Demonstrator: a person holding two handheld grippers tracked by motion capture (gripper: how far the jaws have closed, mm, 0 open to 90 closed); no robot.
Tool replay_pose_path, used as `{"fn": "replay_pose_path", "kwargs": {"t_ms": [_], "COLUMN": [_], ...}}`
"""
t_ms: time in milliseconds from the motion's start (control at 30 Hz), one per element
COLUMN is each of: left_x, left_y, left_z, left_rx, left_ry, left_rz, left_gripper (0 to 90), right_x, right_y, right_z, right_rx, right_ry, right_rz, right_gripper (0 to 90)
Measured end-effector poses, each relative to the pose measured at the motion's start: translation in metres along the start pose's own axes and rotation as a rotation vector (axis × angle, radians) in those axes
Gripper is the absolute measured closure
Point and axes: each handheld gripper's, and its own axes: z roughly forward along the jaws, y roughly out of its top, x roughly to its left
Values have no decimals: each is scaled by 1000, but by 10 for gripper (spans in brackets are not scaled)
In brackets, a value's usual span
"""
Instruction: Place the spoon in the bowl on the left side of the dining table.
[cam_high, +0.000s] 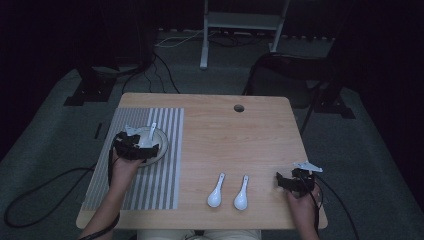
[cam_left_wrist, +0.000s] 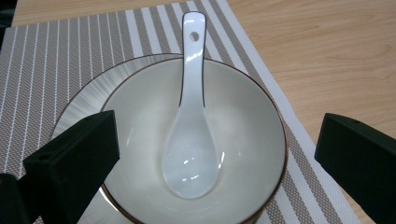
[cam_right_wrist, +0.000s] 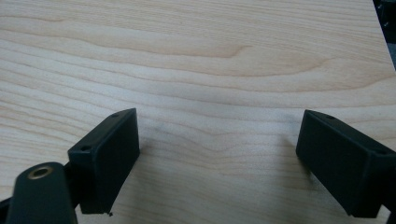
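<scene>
One spoon (cam_left_wrist: 191, 140) lies in the bowl (cam_left_wrist: 261, 93), scoop down in the well, handle leaning over the rim at 12 o'clock from the left gripper's camera. Bowl sits on a plate (cam_left_wrist: 79, 100), plate on the striped placemat (cam_left_wrist: 46, 51), at 9 o'clock on the table (cam_high: 235, 135). Left gripper (cam_high: 136, 146) hovers just above the bowl, jaws wide, one each side of the bowl's near half, nothing held. Two more spoons wait on bare wood near the front edge at 6 o'clock: left spoon (cam_high: 216, 191), right spoon (cam_high: 241, 193), side by side, apart, handles pointing away from the person. Right gripper (cam_high: 296, 181) is at 4 o'clock, resting low on the wood, jaws wide, holding nothing, well apart from both spoons. My read: either the spoon in the bowl is about to be picked, or it's just been dropped off; can't tell which. If picking: go for the handle neck, not the scoop, since glazed ceramic is slippery and the scoop is too broad. Come in square across the handle, close slowly and lift straight up so the bowl doesn't skate on the plate. Risk: a jaw tip clipping the bowl rim and tipping it. Right gripper could start toward the nearer spoon, approaching across its handle.
</scene>
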Motion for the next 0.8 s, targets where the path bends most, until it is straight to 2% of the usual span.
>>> {"fn": "replay_pose_path", "kwargs": {"t_ms": [67,367,433,567,633,800], "left_x": [0,0,1,2,3,3], "left_y": [-3,-16,-22,-30,-35,-47], "left_z": [-2,-12,-17,-21,-23,-24], "left_rx": [-12,-57,-74,-77,-78,-69], "left_ry": [-12,-13,-5,7,-1,-8], "left_rz": [-2,8,22,36,26,32], "left_gripper": [0,0,0,0,0,0], "right_x": [0,0,0,0,0,0], "right_y": [0,0,0,0,0,0], "right_z": [0,0,0,0,0,0], "right_rx": [0,0,0,0,0,0], "right_ry": [0,0,0,0,0,0], "right_rz": [0,0,0,0,0,0], "right_gripper": [127,126,127,127,127,127]}}
